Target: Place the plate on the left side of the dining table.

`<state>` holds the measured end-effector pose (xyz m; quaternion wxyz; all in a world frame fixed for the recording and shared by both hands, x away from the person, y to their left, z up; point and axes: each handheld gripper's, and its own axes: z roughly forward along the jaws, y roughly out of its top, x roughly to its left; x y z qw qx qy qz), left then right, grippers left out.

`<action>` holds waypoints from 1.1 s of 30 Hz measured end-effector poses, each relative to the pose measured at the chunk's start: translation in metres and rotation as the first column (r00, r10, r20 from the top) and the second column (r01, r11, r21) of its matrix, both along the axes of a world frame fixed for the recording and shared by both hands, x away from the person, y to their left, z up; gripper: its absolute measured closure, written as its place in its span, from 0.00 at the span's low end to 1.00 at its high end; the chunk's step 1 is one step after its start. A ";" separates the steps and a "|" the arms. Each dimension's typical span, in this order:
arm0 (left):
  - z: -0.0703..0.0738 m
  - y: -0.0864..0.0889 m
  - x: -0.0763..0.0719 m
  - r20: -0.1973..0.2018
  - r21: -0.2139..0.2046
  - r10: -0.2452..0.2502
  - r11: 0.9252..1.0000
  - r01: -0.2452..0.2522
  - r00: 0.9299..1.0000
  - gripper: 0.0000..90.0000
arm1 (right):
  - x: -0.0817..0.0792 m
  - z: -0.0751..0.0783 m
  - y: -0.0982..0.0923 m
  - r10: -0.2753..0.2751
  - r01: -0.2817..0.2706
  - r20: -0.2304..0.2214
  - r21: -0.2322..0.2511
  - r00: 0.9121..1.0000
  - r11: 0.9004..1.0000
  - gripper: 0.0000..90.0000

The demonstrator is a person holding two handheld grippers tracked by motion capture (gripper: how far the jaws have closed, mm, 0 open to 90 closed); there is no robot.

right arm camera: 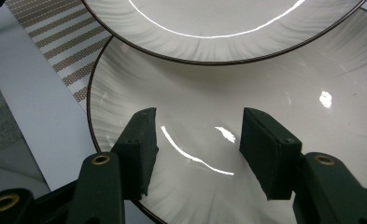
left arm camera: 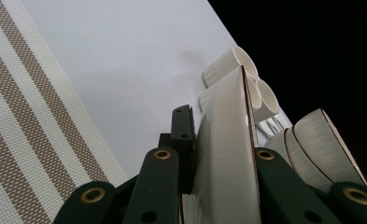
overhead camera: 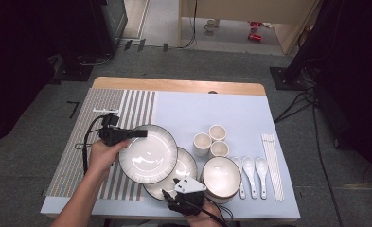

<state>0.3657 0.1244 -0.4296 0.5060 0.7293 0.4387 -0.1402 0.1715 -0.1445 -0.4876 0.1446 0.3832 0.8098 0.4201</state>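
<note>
Left claw point(overhead camera: 141, 134) grips upper plate point(overhead camera: 150, 156); right claw point(right arm camera: 197, 144) apparently open over lower plate point(right arm camera: 265, 102)

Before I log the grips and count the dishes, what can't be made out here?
- High view: the right gripper hides the lower plate's near rim.
- Left gripper view: the upper plate stands edge-on and covers part of the cups.
- High view: the bowls are nested; their number is unclear.

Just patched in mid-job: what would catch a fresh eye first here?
The left gripper clamps the rim of a dark-edged white plate, overlapping a second plate at table centre. The right gripper hovers open over that lower plate's near edge. Right of them: three cups, stacked bowls.
</note>
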 end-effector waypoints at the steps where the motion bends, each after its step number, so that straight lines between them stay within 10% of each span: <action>1: 0.000 0.000 0.000 -0.002 0.000 0.001 1.000 -0.001 1.000 0.90 | 0.000 0.000 0.000 0.000 0.000 0.000 0.000 1.000 1.000 0.51; 33: 0.003 0.035 0.015 -0.023 0.008 0.060 0.998 -0.060 0.998 0.89 | 0.000 -0.005 0.000 -0.028 0.027 0.030 0.025 0.999 0.999 0.42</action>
